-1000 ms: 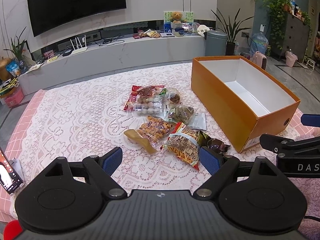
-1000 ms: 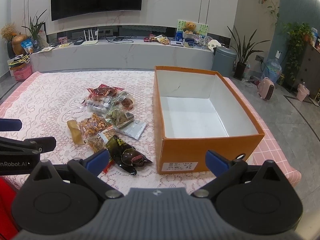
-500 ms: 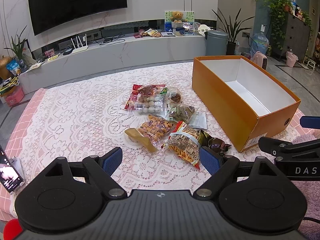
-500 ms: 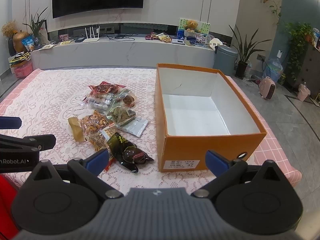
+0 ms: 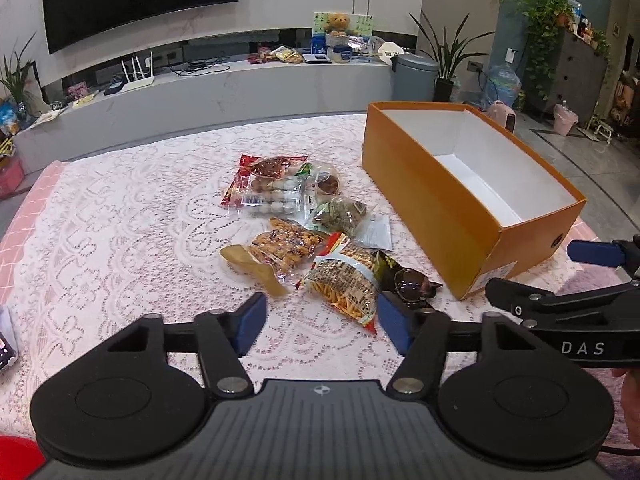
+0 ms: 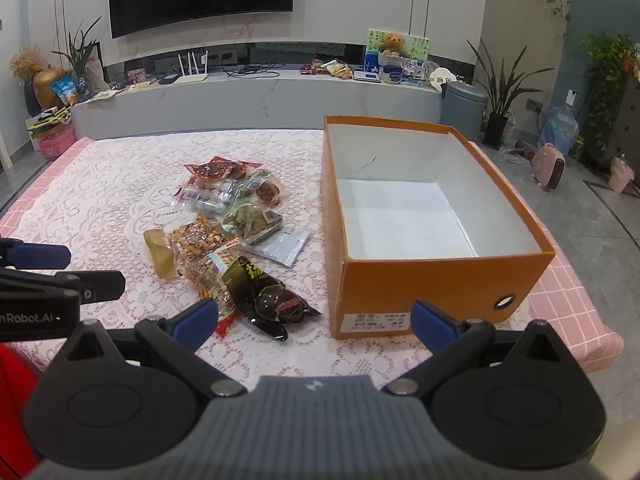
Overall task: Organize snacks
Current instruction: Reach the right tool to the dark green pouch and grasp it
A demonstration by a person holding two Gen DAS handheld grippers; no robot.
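Note:
Several snack packets lie in a pile (image 5: 304, 232) on the lace-covered table, also seen in the right wrist view (image 6: 228, 236). An empty orange box (image 5: 440, 208) with a white inside stands right of the pile; it also shows in the right wrist view (image 6: 432, 280). My left gripper (image 5: 322, 326) is open and empty, just short of a striped orange packet (image 5: 344, 284). My right gripper (image 6: 314, 318) is open and empty, near a black packet (image 6: 268, 296) and the box's near left corner.
The pink table edge (image 6: 580, 320) runs close to the right of the box. A phone (image 5: 6, 350) lies at the left table edge. A grey TV bench (image 6: 260, 96) stands behind the table. The right gripper shows at the right of the left wrist view (image 5: 560, 304).
Both grippers have moved slightly forward and lower toward the pile. Nothing on the table has moved.

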